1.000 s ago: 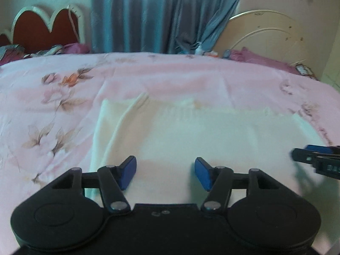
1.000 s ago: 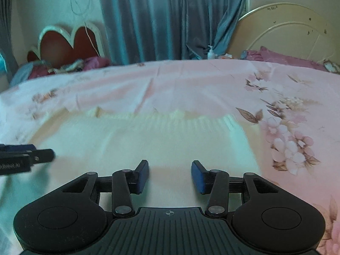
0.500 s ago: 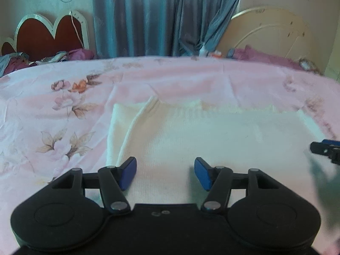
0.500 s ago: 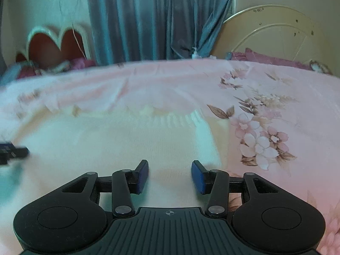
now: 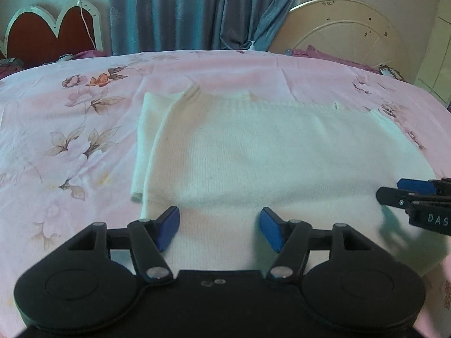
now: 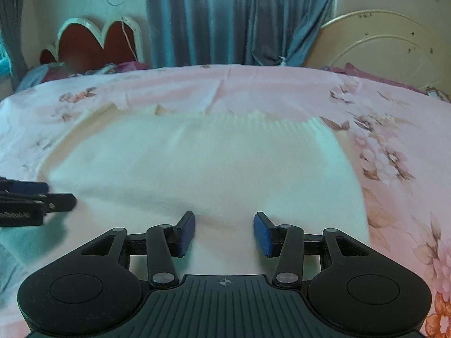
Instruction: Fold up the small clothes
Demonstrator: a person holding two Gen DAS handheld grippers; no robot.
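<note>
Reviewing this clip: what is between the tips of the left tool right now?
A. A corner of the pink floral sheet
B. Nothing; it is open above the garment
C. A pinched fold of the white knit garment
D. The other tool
B: the left tool shows a clear gap between its blue pads, still widening, with the white knit garment lying flat beneath, ungripped.

Dim teal-tinted light; fisheye edge bending; right view blurred.
</note>
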